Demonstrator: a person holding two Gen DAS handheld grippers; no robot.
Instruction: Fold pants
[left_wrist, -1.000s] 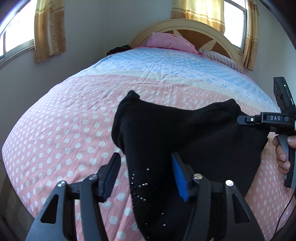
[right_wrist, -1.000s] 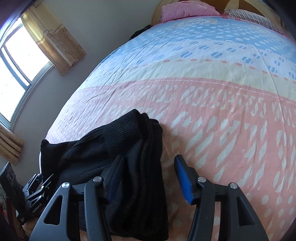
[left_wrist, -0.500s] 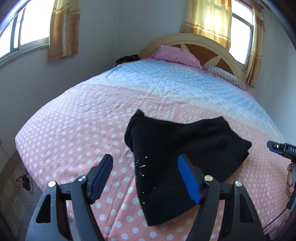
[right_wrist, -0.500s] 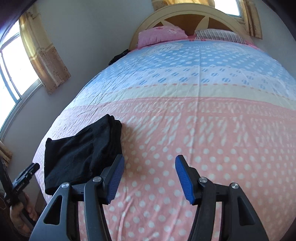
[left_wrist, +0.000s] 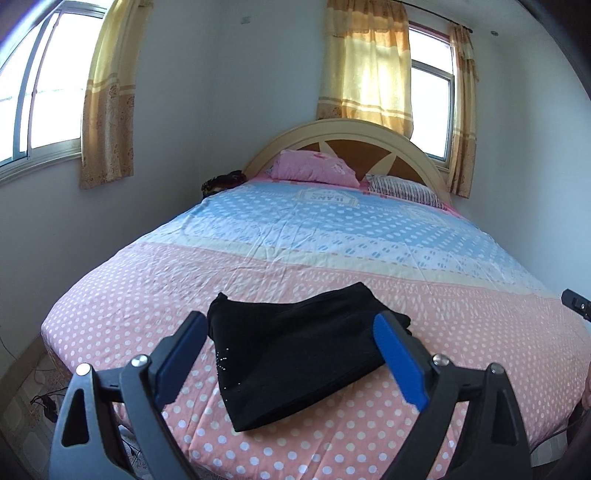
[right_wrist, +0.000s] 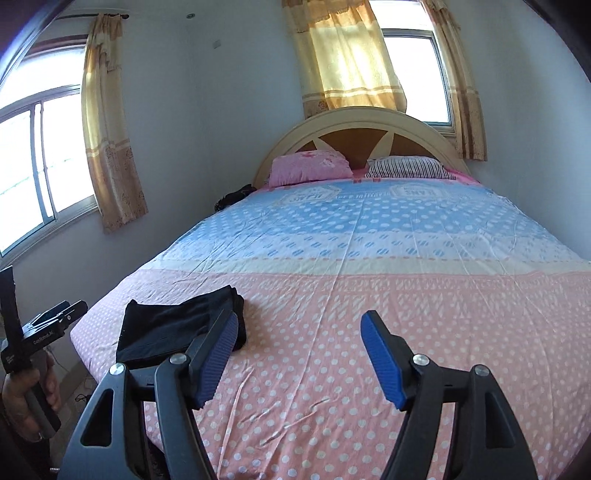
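The black pants (left_wrist: 295, 347) lie folded into a compact stack near the foot of the bed, on the pink dotted part of the sheet. They also show in the right wrist view (right_wrist: 173, 326) at the bed's left corner. My left gripper (left_wrist: 291, 354) is open and empty, held back from the pants and above them. My right gripper (right_wrist: 299, 354) is open and empty, over the pink sheet to the right of the pants. The left gripper's body (right_wrist: 33, 332) shows at the left edge of the right wrist view.
The bed (left_wrist: 332, 236) has a pink and blue dotted sheet. A pink pillow (left_wrist: 314, 171) and a striped pillow (left_wrist: 402, 190) lie by the arched headboard (left_wrist: 347, 136). A dark item (left_wrist: 221, 181) sits beside the bed's head. Walls close both sides; cables (left_wrist: 44, 402) lie on the floor.
Both grippers have pulled back and up from the pants, so the whole bed and headboard come into view. The pants stay folded and still on the bed.
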